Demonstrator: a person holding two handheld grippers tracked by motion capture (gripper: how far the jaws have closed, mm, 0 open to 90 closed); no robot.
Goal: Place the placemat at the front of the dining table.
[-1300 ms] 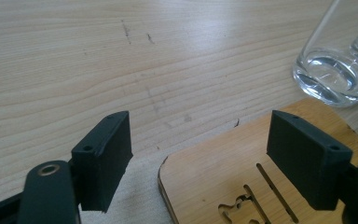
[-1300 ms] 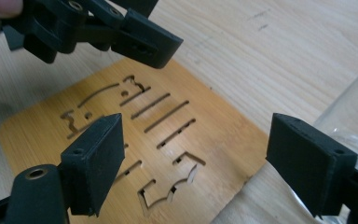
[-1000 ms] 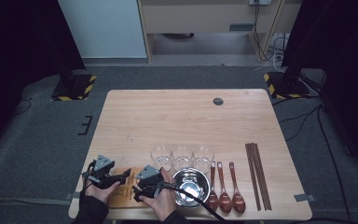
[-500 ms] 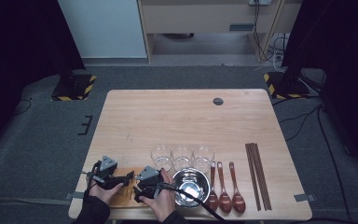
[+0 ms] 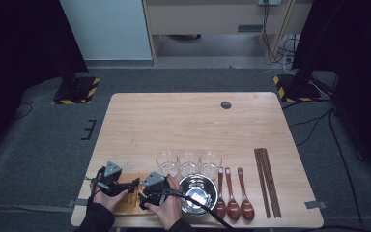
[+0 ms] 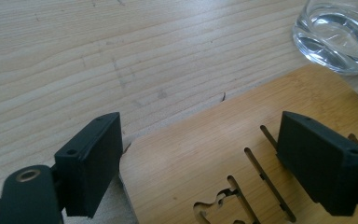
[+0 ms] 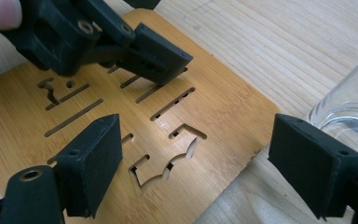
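Bamboo board [image 5: 128, 200] with cut-out slots lies flat at the counter's [image 5: 183, 125] near left corner, just beside the first of three glasses [image 5: 167, 162]. Left tool [image 6: 200, 163] low over the board's corner, jaws having just been opening, wide apart, nothing pinched. Right tool [image 7: 205, 172] also gapes over the board's edge, seemingly not touching it

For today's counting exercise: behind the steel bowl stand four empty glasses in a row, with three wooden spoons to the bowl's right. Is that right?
Not quite. The high view shows three glasses in the row behind the steel bowl, not four. The three wooden spoons do lie to the bowl's right.
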